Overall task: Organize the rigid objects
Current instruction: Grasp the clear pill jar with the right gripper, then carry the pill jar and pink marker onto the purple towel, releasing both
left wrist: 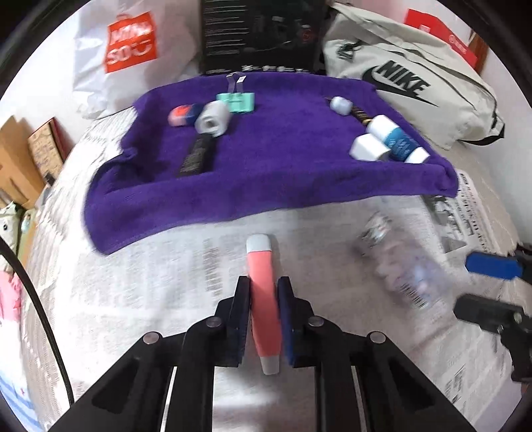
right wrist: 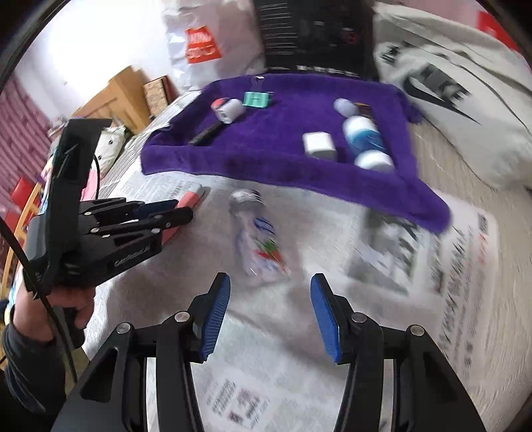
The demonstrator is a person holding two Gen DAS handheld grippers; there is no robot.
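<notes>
A slim coral-pink tool with grey tips [left wrist: 262,299], smooth and gently curved, sits pinched between the jaws of the left gripper [left wrist: 263,319], its upper end poking out ahead of the fingertips. The person's left hand [right wrist: 71,299] grips the black handle low and to the left of the right gripper [right wrist: 269,312], whose blue ribbed pads [right wrist: 216,315] stand wide apart with nothing between them.

Just ahead of those open fingers, a clear plastic bottle [right wrist: 257,232] lies on its side on newspaper [right wrist: 459,266], its label smeared by motion blur.

Beyond both grippers, a plush purple towel [left wrist: 266,159] carries the sorted pieces. To the far left of it: a mint binder clip [left wrist: 236,99], a pale grey cylinder with a hollow end [left wrist: 212,119], a small red-and-blue piece [left wrist: 183,114] and a flat black stick [left wrist: 196,156]. To the far right: a white block [left wrist: 367,148], touching a blue-and-white tube [left wrist: 397,138], and a small pale cap [left wrist: 340,105].

Behind the towel lean a Miniso shopping bag [left wrist: 129,43], a black box [left wrist: 259,30] and a grey Nike bag [left wrist: 409,76].
</notes>
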